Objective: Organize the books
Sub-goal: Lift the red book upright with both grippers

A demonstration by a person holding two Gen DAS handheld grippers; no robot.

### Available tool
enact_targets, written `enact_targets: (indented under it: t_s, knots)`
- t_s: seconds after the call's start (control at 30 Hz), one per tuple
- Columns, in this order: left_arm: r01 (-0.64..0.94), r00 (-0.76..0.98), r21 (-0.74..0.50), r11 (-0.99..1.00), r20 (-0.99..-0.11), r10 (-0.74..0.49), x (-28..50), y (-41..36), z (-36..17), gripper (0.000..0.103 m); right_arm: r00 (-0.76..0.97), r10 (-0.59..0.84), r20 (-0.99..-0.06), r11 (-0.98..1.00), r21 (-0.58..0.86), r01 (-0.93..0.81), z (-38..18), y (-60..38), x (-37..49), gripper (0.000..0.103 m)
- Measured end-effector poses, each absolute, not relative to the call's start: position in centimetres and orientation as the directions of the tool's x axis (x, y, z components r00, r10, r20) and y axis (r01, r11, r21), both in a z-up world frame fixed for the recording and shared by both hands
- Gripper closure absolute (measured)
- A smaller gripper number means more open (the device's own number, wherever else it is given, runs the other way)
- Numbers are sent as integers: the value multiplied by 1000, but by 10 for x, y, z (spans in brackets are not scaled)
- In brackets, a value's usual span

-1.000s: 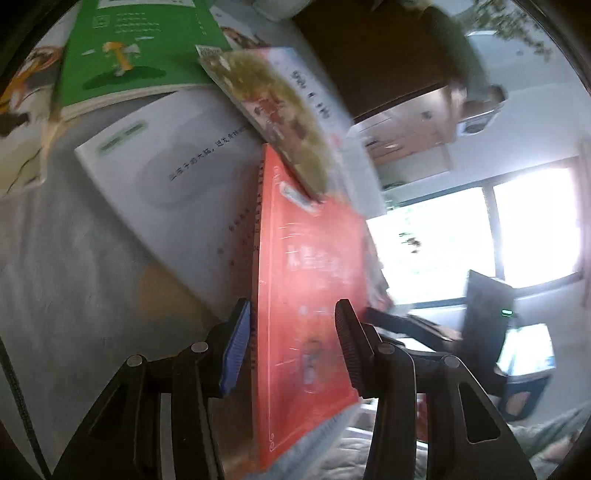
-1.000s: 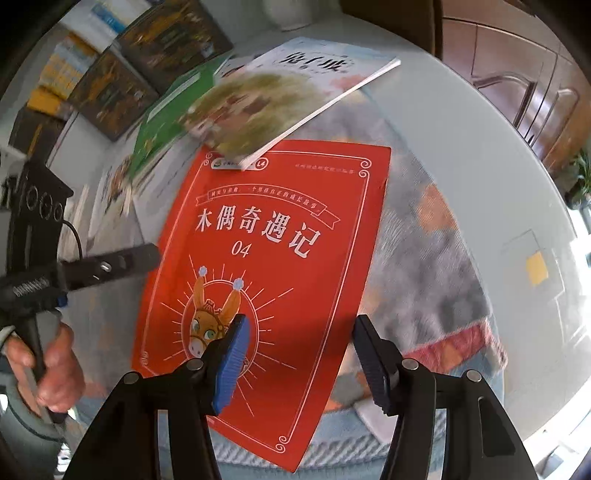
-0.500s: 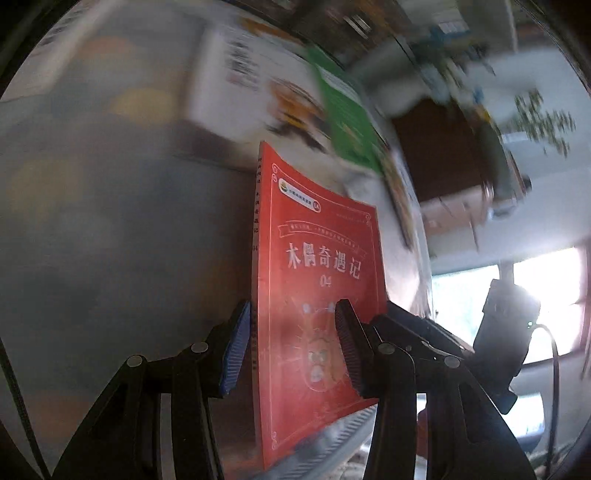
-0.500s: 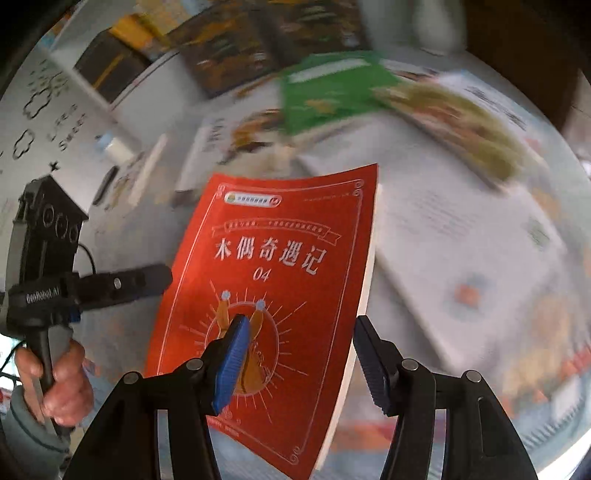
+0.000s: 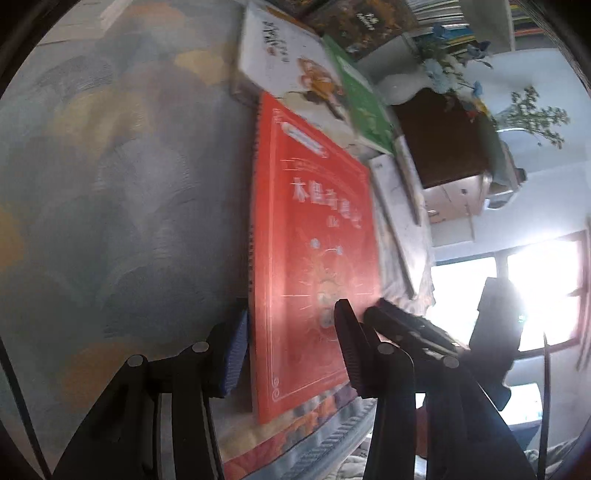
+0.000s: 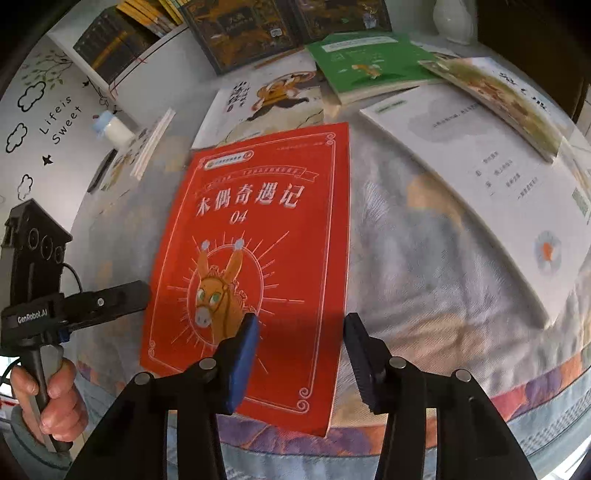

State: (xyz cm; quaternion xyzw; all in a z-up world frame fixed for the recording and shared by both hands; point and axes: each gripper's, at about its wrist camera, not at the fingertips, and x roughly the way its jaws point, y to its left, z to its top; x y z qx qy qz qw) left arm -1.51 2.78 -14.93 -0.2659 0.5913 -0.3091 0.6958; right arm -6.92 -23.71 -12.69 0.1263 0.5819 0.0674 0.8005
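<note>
A red book with a donkey on its cover [image 6: 255, 258] lies on the patterned tablecloth, its near end over the table's front edge. My right gripper [image 6: 299, 354] straddles its near right corner with jaws apart; whether they pinch it I cannot tell. My left gripper [image 5: 291, 354] straddles the book's [image 5: 314, 258] left spine edge with jaws apart; it also shows in the right wrist view [image 6: 110, 301]. Whether the book rests flat I cannot tell.
A white book with a monkey figure [image 6: 266, 99], a green book [image 6: 365, 62], a large white book [image 6: 476, 155] and a picture book [image 6: 502, 99] lie behind. Dark books [image 6: 240, 29] lean at the back by a white vase [image 6: 452, 18]. A small bottle [image 6: 114, 129] stands left.
The red book came out from under the picture book and moved left and down to the tablecloth near the front edge, both grippers moving with it.
</note>
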Motion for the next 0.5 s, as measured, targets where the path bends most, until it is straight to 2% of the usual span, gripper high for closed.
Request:
enact_targets:
  t_s: [0.13, 0.2, 0.23, 0.27, 0.3, 0.4, 0.5]
  knots:
    - [125, 116, -855, 504, -492, -863, -12, 27, -133, 63, 325, 272, -906, 947, 311, 73, -128, -243, -71, 56]
    - [122, 109, -833, 540, -529, -841, -9, 22, -136, 65, 335, 303, -892, 931, 353, 97, -129, -249, -72, 55]
    - [114, 96, -799, 590, -583, -807, -6, 16, -143, 72, 339, 316, -886, 923, 370, 108, -130, -251, -72, 55]
    - [102, 86, -775, 624, -618, -782, -6, 12, -150, 86, 341, 325, -882, 916, 383, 119, -131, -253, -72, 55]
    - [89, 82, -761, 642, -637, -766, -6, 9, -154, 94, 342, 325, -882, 915, 384, 121, -131, -252, -72, 55]
    - [61, 79, -760, 647, -643, -762, -9, 7, -156, 95, 333, 329, -884, 912, 388, 130, -130, -252, -73, 55]
    - [-46, 60, -851, 523, -525, -849, -3, 13, -155, 95, 302, 394, -868, 867, 460, 193, -130, -265, -78, 54]
